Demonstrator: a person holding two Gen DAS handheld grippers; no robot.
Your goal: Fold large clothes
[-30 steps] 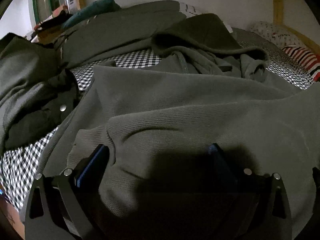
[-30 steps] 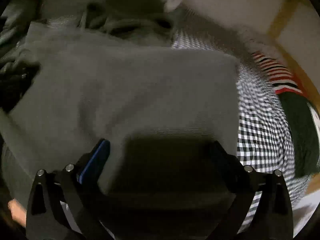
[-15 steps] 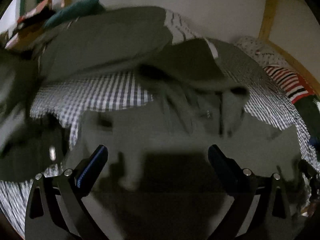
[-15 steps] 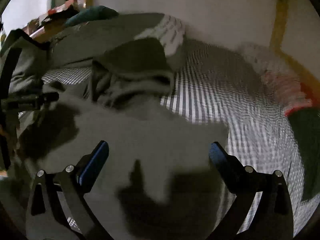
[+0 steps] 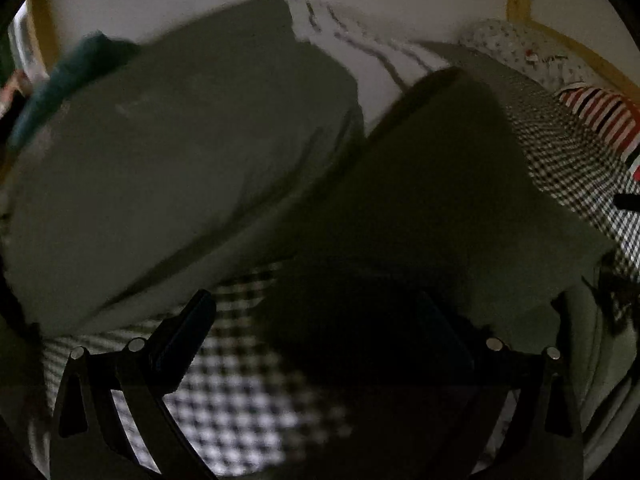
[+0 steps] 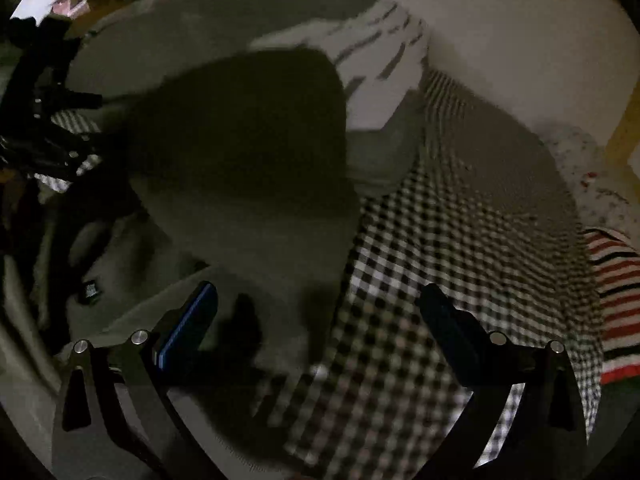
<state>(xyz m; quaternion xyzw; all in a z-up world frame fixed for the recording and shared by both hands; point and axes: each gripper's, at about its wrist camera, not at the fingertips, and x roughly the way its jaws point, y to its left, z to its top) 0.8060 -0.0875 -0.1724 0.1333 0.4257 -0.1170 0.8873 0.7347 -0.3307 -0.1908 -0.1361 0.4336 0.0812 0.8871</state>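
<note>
Your left gripper (image 5: pixel 316 332) hangs with fingers spread wide and empty over the checked bedsheet (image 5: pixel 240 412), the dark green hooded garment (image 5: pixel 440 208) lying just ahead under its right finger. Your right gripper (image 6: pixel 320 320) is likewise wide open, gripping nothing, above the same garment's hood (image 6: pixel 248 136) and body, spread on the bed. A striped cloth (image 6: pixel 616 280) lies at the right.

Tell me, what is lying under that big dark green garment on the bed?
Under the green garment lies a black-and-white checked sheet, showing beside and in front of it. A striped white cloth shows behind it. Whatever sits directly beneath the garment is covered.
</note>
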